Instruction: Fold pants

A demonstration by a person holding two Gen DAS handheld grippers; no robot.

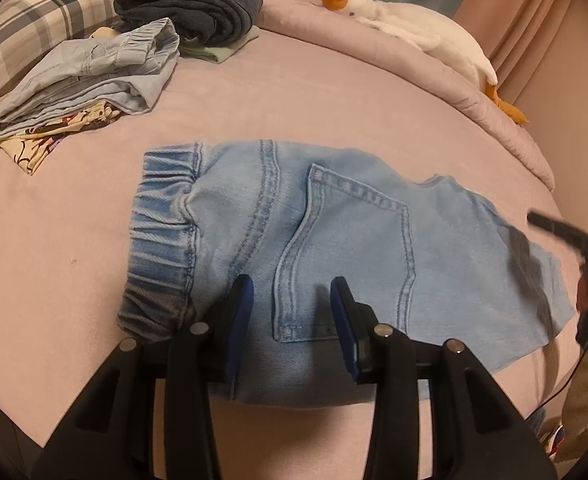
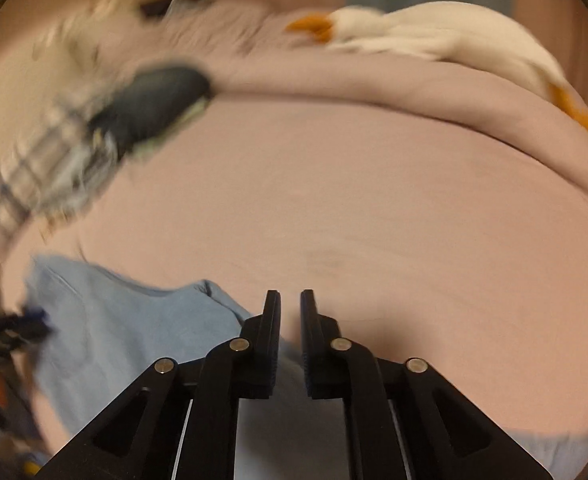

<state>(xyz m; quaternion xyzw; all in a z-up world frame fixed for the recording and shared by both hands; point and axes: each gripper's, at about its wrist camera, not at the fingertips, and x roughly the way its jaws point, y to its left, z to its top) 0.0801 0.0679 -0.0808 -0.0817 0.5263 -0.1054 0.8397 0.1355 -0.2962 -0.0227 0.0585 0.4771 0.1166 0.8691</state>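
1. Lying flat mid-bed: light denim pants [image 1: 334, 240], already folded over, elastic waistband to the left in the left wrist view, back pocket face up, bed [image 1: 294, 92] sheet pink.
2. Left tool [image 1: 289, 304] over the near edge of the denim, jaws partly spread either side of the pocket seam; looks like nothing pinched, though contact with the cloth can't be told.
3. Right tool [image 2: 290, 312] out past the right end of the pants, jaws nearly together with a narrow gap, empty, bare sheet beyond them; view smeared with blur.
4. Probably between folds, next grab at the leg end.
5. Risks: narrow gap on the right tool could skate over thick denim or take only the top layer, so fold peels apart; left tool lifting off too soon lets the stack slide on the smooth sheet; dragging could skew the edges.
6. Folded clothes pile [image 1: 81, 80] and plush goose [image 1: 406, 28] far side, well apart, no snag likely.
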